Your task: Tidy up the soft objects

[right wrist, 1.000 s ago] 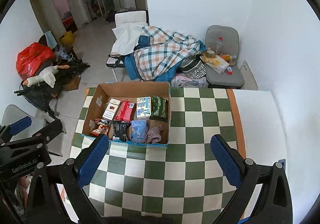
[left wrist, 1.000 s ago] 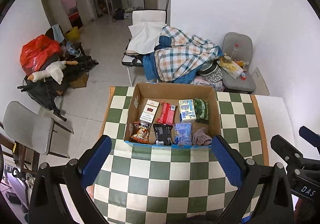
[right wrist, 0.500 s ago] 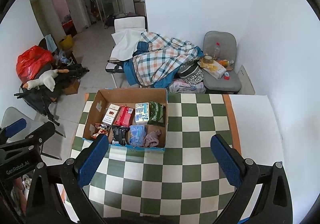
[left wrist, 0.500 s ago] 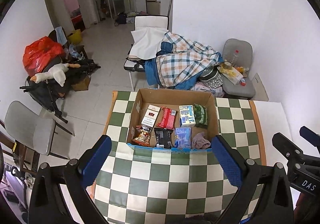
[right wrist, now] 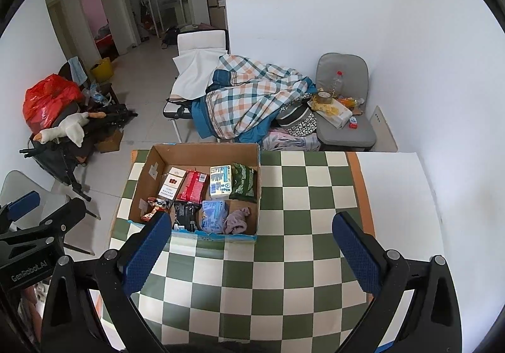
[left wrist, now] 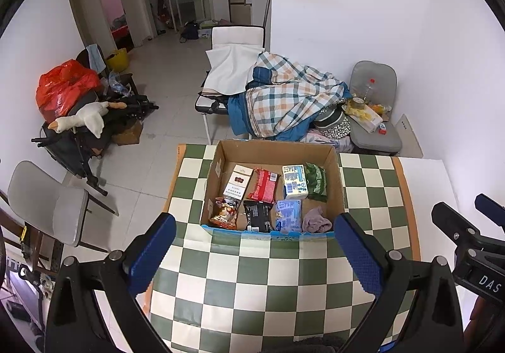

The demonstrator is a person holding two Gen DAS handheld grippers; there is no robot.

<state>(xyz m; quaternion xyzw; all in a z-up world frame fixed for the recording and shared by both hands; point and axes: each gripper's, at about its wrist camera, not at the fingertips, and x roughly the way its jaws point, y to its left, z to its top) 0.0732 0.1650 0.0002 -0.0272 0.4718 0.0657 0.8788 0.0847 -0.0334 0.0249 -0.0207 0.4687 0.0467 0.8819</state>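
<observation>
A cardboard box (left wrist: 336,176) (right wrist: 202,151) stands on the green-and-white checkered table (left wrist: 271,283) (right wrist: 284,258). It holds several soft packs: a red-and-white carton (left wrist: 237,183), a red packet (left wrist: 264,185), a white-and-blue pack (left wrist: 294,181), a green bag (left wrist: 315,182), a snack bag (left wrist: 224,213), a black packet (left wrist: 257,215), a blue pack (left wrist: 288,214) and a mauve cloth (left wrist: 315,221) (right wrist: 236,221). My left gripper (left wrist: 256,252) and right gripper (right wrist: 252,252) are open and empty, high above the table and short of the box.
Beyond the table's far edge stand a chair piled with a plaid blanket (left wrist: 284,100) and a grey chair with clutter (left wrist: 372,113). A grey chair (left wrist: 47,204) and a heap with a plush goose (left wrist: 82,119) lie at the left. A white wall is at the right.
Both grippers have risen and pulled back from the box, so it looks smaller and farther. Both stay open and empty. The box contents have not moved.
</observation>
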